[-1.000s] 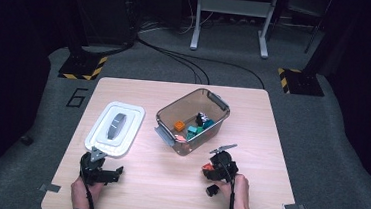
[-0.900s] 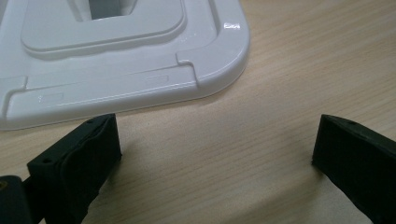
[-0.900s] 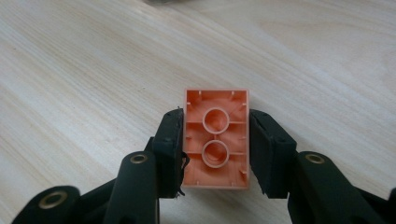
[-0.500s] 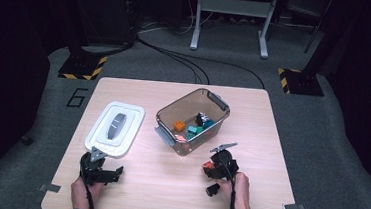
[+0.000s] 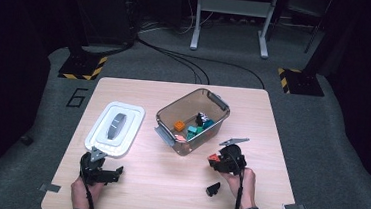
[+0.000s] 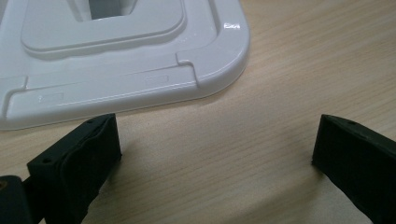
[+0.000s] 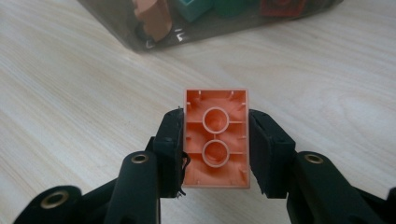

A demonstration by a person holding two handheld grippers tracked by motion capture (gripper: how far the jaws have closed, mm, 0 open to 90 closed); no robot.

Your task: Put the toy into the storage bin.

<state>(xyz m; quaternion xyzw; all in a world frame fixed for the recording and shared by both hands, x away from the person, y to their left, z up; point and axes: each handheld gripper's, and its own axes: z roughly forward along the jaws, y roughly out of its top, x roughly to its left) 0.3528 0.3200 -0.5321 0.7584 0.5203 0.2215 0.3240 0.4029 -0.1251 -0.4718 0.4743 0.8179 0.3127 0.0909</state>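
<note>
My right gripper (image 7: 215,140) is shut on an orange brick (image 7: 216,137), its hollow underside with two round tubes facing the camera. In the high view the same right gripper (image 5: 221,160) holds the orange brick (image 5: 214,158) just off the clear bin's near corner. The clear bin (image 5: 213,104) holds several coloured bricks. My left gripper (image 5: 110,173) rests low at the table's front left, open, with bare wood between its jaws. The white lid (image 6: 130,60) lies just beyond it, and the white lid (image 5: 115,128) sits left of the bin.
A small black piece (image 5: 212,189) lies on the table near my right hand. The bin's wall (image 7: 196,25) stands close ahead of the held brick. Bare wood stretches between the two hands.
My right gripper has shifted slightly with the orange brick, staying near the bin's corner. The left gripper has not moved.
</note>
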